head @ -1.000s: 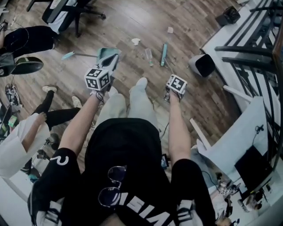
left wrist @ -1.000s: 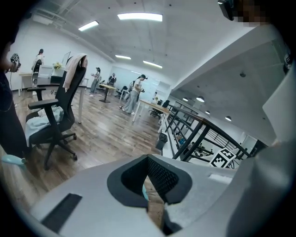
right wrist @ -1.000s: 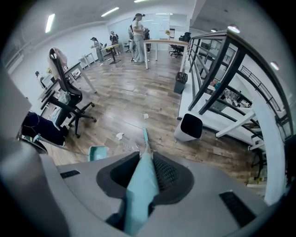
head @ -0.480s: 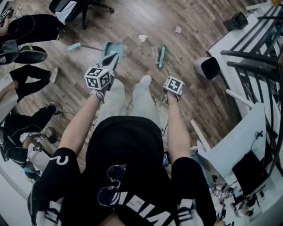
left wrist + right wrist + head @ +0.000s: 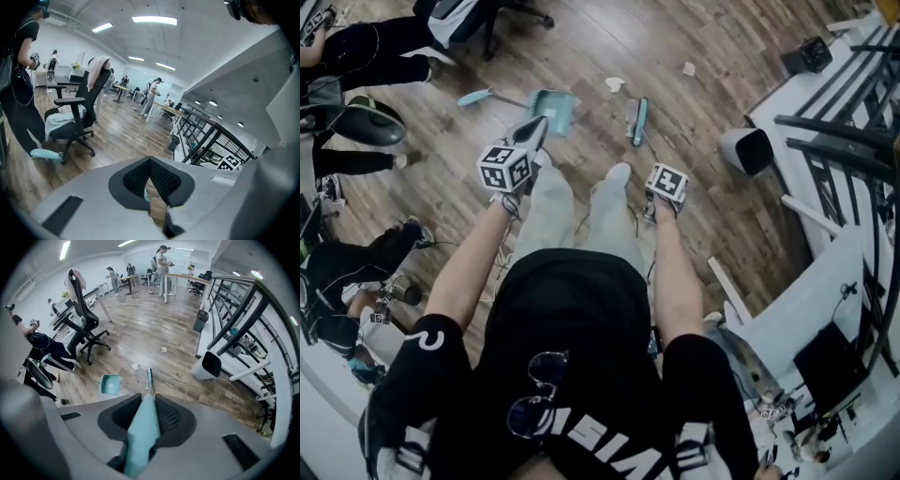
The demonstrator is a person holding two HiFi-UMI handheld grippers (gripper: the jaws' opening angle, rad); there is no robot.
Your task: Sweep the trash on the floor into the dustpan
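The sweep itself has not begun; this reads as the lining-up step. The right gripper [image 5: 148, 403] is clenched on the teal handle of the broom [image 5: 142, 432], which runs out between its jaws to the broom head [image 5: 637, 120] down on the wooden floor [image 5: 581, 37]. The left gripper [image 5: 150, 163] carries nothing. Its jaws appear pressed together at the tips, though a sliver of teal shows low in the gap and may only be something lying beyond. The dustpan [image 5: 553, 111] lies on the floor just left of the broom head, its long handle trailing away to the left, held by neither gripper. 2 pale bits of trash sit farther out: the nearer scrap [image 5: 614, 84] between dustpan and broom head, the farther scrap [image 5: 688, 68] well off to the right. Next, the broom head likely needs to reach past the nearer scrap and draw it sideways toward the pan, while the left gripper takes the dustpan handle so the pan does not slide
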